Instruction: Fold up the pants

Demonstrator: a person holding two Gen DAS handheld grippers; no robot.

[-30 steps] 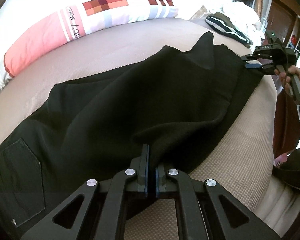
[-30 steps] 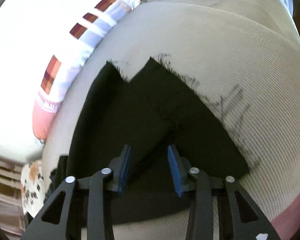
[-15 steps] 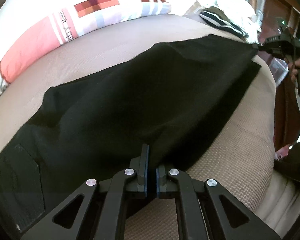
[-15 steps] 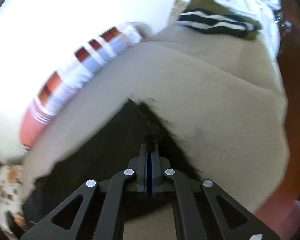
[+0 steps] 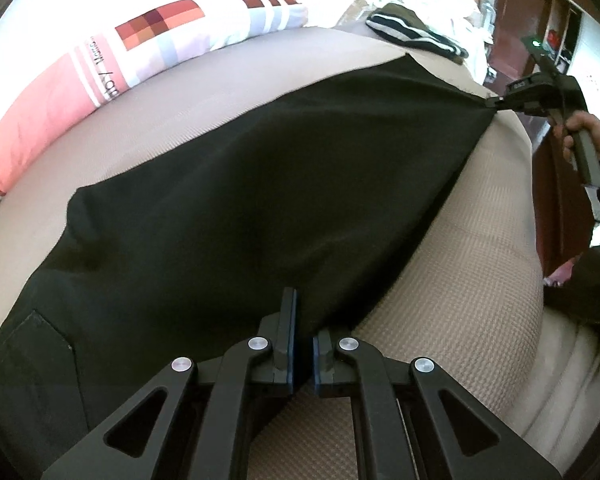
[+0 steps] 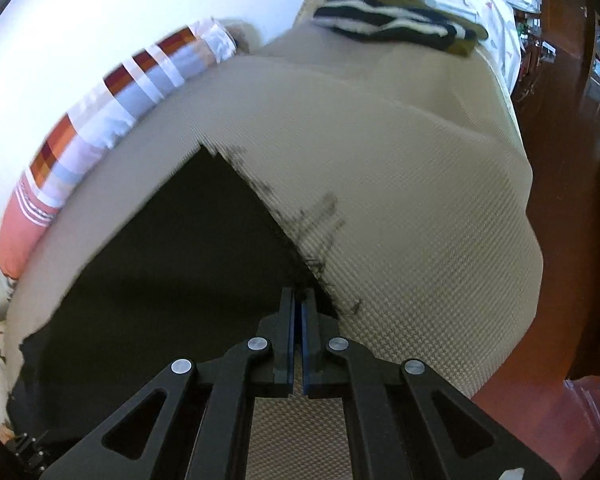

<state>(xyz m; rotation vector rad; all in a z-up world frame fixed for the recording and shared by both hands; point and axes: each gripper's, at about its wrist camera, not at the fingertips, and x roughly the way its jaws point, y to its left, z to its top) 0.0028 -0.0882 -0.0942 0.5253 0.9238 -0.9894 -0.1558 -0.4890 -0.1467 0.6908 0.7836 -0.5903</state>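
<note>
Two grippers | left gripper [image 5: 303, 330] clamps black pants [image 5: 260, 184] edge, 6 o'clock | right gripper [image 6: 299, 312] clamps frayed hem, 6 o'clock | beige mattress [image 6: 400, 168]

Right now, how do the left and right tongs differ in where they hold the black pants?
The left tongs pinch the pants along the near side edge; the right tongs pinch the frayed hem corner. Fabric drapes loosely at the left, pulls taut toward the right. Both are shut on the pants, over the beige bed.

Black pants [image 5: 240, 208] stretched flat across tan bed.
</note>
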